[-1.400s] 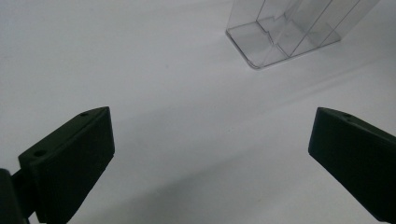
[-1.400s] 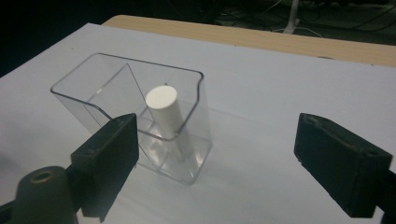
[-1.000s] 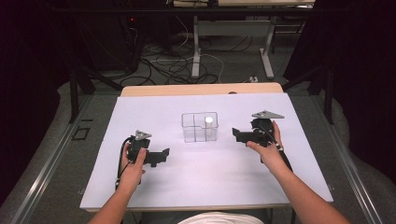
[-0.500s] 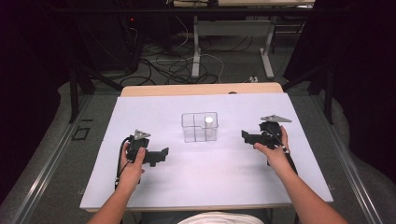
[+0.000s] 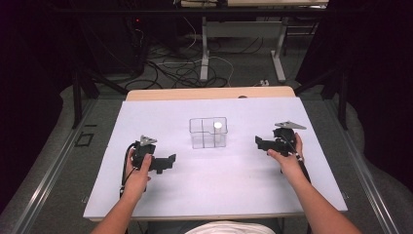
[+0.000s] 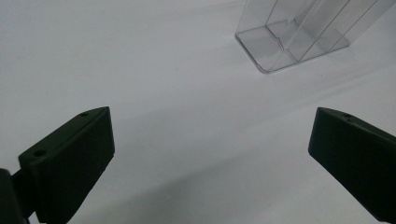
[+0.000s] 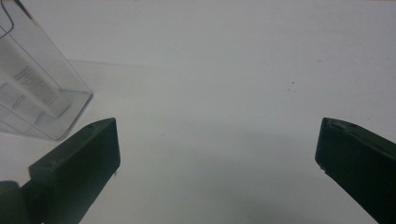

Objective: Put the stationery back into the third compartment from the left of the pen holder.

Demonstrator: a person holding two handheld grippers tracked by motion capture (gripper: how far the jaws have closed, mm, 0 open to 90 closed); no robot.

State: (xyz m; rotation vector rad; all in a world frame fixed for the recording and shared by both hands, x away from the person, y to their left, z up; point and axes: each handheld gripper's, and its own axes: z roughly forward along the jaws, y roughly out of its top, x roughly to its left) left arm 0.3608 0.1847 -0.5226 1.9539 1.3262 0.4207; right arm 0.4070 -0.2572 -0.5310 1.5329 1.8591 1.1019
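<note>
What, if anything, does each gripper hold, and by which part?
Nothing. The left gripper and right gripper are both open and empty, apart from the clear box.

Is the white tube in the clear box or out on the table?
In. The tube stands in the far right compartment of the box; the right gripper view shows it leaning behind the clear wall.

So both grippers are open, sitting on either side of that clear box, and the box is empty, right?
Not quite: the clear box is not empty. A white tube stands in one of its compartments, as the high view shows, and the right gripper view shows it through the wall. The rest holds: the left gripper and right gripper are open, one on each side of the box.
</note>
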